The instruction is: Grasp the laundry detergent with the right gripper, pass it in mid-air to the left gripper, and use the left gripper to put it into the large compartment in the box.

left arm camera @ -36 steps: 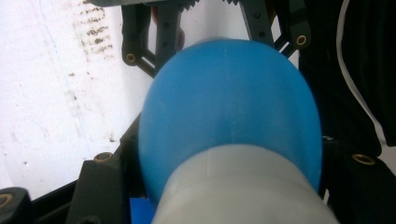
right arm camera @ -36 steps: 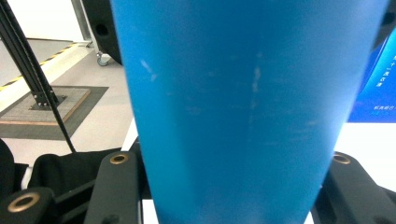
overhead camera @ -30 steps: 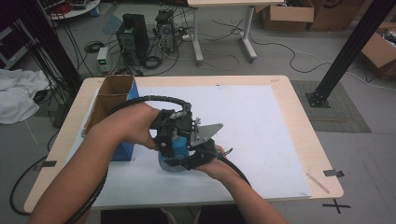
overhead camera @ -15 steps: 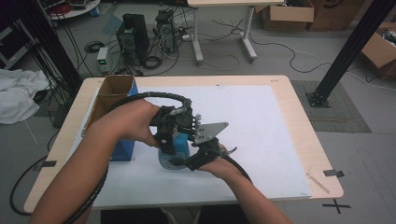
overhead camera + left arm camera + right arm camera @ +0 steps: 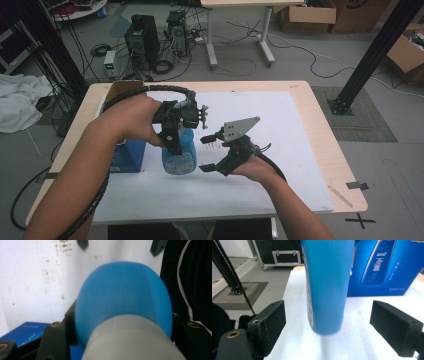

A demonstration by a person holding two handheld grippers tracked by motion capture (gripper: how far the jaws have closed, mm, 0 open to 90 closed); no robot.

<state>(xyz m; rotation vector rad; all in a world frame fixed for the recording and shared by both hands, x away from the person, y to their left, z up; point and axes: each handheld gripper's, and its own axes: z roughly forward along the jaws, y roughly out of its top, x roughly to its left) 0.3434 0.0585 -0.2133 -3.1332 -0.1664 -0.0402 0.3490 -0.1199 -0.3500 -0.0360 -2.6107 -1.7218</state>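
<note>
At the nine o'clock edge of the counter [image 5: 310, 150] sits the blue carton [image 5: 127, 157], printed with a bottle picture, and an open brown box [image 5: 117, 90] lies beyond it toward eleven o'clock. Just right of the carton I have the blue bottle [image 5: 179, 155] in my left tongs [image 5: 172, 145]. They are clamped on its upper part near the pale cap end, and the left gripper view looks down over that pale neck and the rounded blue shoulder squeezed between the black jaws. The bottle hangs close to upright, long axis near vertical, base down. In the right gripper view a soft shadow sits under the base, so I judge it to be just off the white sheet [image 5: 280, 115], though I cannot be sure it is not touching.

My right tongs [image 5: 211, 152] sit just beside the bottle at its three o'clock, jaws spread wide and holding nothing. From the right gripper view the bottle's lower body stands dead ahead at twelve o'clock, centred in the gap and apart from both jaws. So the right hand is placed to close across the lower body, square to that vertical axis, if a handover is what comes next.
</note>
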